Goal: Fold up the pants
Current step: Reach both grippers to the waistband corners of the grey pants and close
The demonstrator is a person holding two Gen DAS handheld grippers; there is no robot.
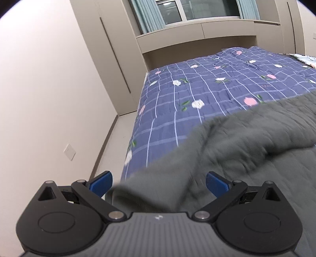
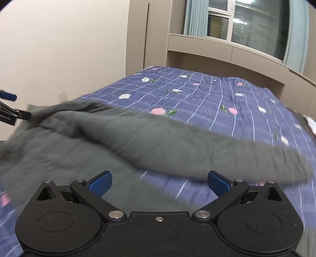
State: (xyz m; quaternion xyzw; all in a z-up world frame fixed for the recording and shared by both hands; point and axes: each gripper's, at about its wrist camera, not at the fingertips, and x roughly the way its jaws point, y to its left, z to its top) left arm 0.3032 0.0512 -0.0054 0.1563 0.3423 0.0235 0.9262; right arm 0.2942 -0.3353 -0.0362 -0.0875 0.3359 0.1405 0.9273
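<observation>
Dark grey pants [image 1: 246, 138] lie on a bed with a blue checked floral quilt [image 1: 197, 94]. A folded-over layer forms a thick ridge across them, also in the right wrist view [image 2: 158, 138]. My left gripper [image 1: 159, 182] is open, its blue pads wide apart, with the near edge of the grey cloth between them. My right gripper [image 2: 159, 181] is open over the pants' near edge and a strip of quilt [image 2: 217, 94]. The left gripper's fingers [image 2: 8, 96] show at the far left of the right wrist view, beside the pants' left end.
A white wall [image 1: 49, 89] and a strip of floor [image 1: 114, 142] run along the bed's left side. Beige cabinets [image 1: 110, 49] and a curtained window [image 1: 197, 9] stand behind the bed's head. Another patterned cloth [image 1: 308, 59] lies at the far right.
</observation>
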